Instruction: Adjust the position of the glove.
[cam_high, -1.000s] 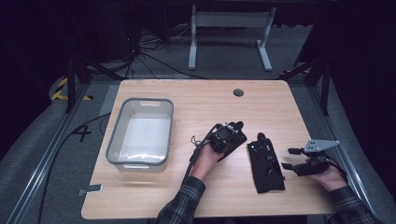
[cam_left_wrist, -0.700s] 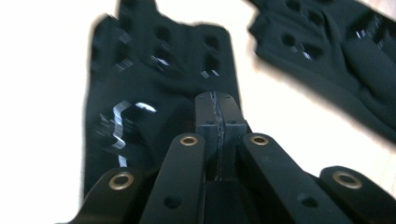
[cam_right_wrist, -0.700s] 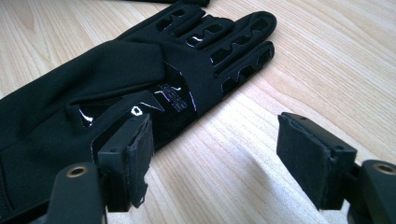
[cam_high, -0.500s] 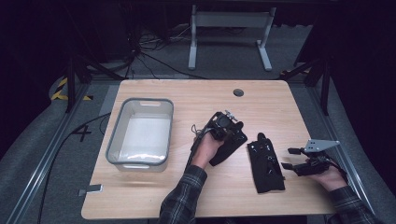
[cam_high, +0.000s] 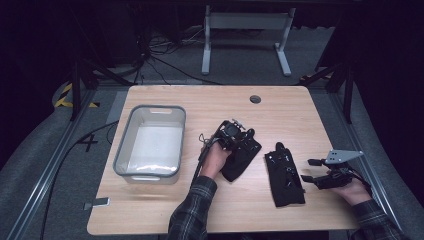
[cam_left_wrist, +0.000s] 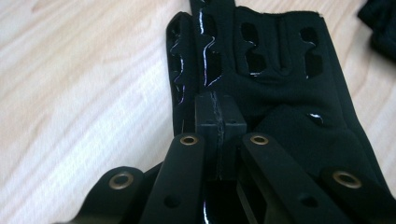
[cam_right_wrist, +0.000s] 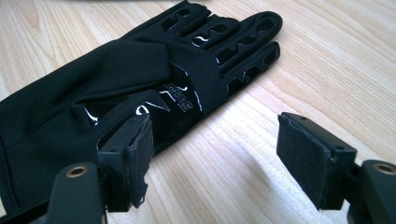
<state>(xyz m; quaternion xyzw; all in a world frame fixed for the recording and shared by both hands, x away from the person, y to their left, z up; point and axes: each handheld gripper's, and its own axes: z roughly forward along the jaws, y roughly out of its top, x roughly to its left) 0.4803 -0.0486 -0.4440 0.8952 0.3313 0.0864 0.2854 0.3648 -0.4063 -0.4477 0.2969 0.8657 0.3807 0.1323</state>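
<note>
Since the earlier frames, we have shifted our left gripper (cam_high: 243, 142) and the first glove (cam_high: 240, 159) it carries a little toward the clear bin (cam_high: 131, 164), while our right gripper (cam_high: 314, 171) has stayed put. Our left jaws are pressed together on the cuff end of this glove; in the left gripper view (cam_left_wrist: 215, 122) its fingers point straight away from the jaws. On the table (cam_high: 210, 102), its long axis runs diagonally, cuff toward the near edge. The second glove (cam_high: 284, 175) lies flat between the two grippers, long axis running near to far, fingers toward the far edge. Our right jaws stand apart with bare wood between them, just beside this glove (cam_right_wrist: 116, 88), gripping nothing.
</note>
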